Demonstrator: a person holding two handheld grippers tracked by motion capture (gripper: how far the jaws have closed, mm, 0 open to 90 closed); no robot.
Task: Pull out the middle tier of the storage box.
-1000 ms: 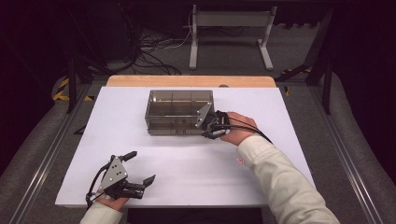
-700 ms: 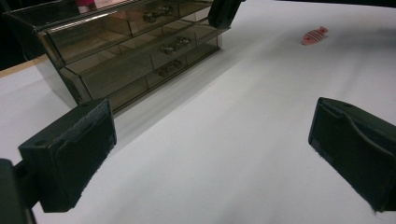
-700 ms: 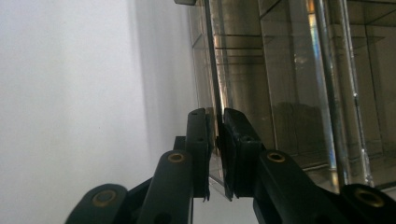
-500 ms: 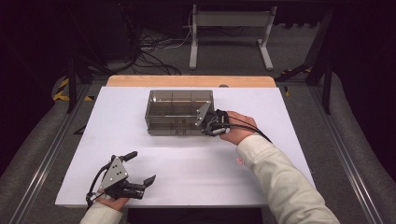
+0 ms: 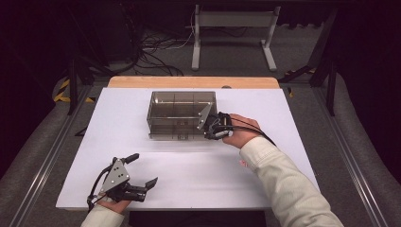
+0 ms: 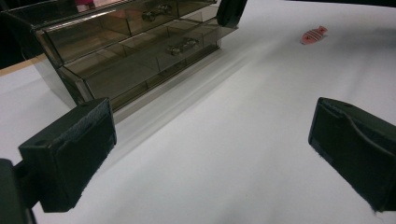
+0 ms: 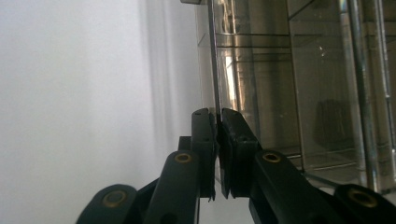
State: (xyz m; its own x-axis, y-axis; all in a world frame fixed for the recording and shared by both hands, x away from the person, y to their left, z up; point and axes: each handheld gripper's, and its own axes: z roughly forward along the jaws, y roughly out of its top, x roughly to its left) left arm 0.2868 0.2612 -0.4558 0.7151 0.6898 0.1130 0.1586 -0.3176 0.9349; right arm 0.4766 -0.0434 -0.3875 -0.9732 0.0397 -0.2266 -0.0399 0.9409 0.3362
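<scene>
Smoked-clear plastic organizer box (image 5: 182, 116) sits mid-table on the white table cover (image 5: 293, 142), far side of centre. Compared with a second ago almost nothing changes: box in the same spot, both hands in the same places. Right gripper (image 5: 216, 128) remains at the box's near right corner; the person's hand (image 5: 241, 132) behind it has barely shifted, if at all.

Right gripper view: jaws pinched together on a thin clear wall edge (image 7: 214, 60) of the box, the panel running straight up from between the pads (image 7: 203, 135). So the right gripper (image 7: 217, 122) is clamped on the box wall, no visible gap. In this view compartments and dividers sit just right of the held panel.

Left gripper (image 5: 141, 176) rests at the near left of the table, well apart from the box, jaws spread wide, holding nothing. Left gripper view shows both pads (image 6: 70, 149) far apart over bare cover, the box (image 6: 130, 56) ahead with small metal bits (image 6: 182, 45) in its compartments, and a small pink fish-shaped piece (image 6: 314, 35) lying off to the side.

Judgement: no motion means the grip is settled and the pull, lift or slide of the box has not started. Thin wall, tip pinch; slipping looks possible if moved fast.
</scene>
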